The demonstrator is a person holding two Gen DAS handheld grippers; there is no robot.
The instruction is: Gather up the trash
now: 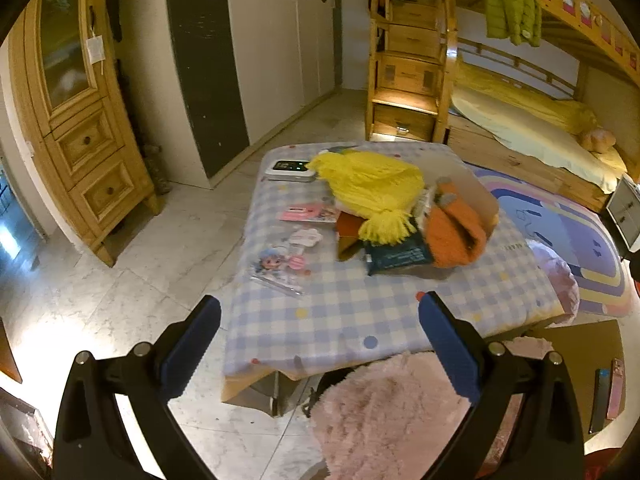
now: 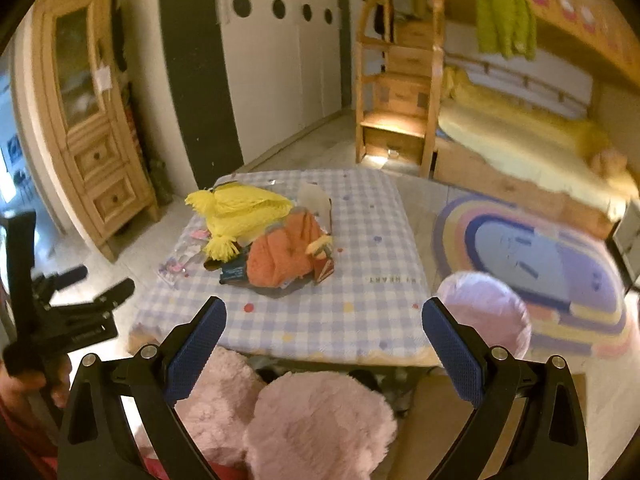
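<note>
Crinkly dark blue wrapper (image 1: 396,255) lies mid-table on the checked cloth (image 1: 360,312), tucked under the orange knit (image 1: 454,236) and yellow hat (image 1: 372,188); looks light, thin, slippery, so pinch its free near edge; left gripper (image 1: 320,336) and right gripper (image 2: 324,338) both gape wide, empty.

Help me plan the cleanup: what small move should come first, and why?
Probably lower the left gripper toward the clear sticker packet on the checked table. Both grippers are open and empty above the near edge, and the packet lies flat, apart from the hats.
</note>
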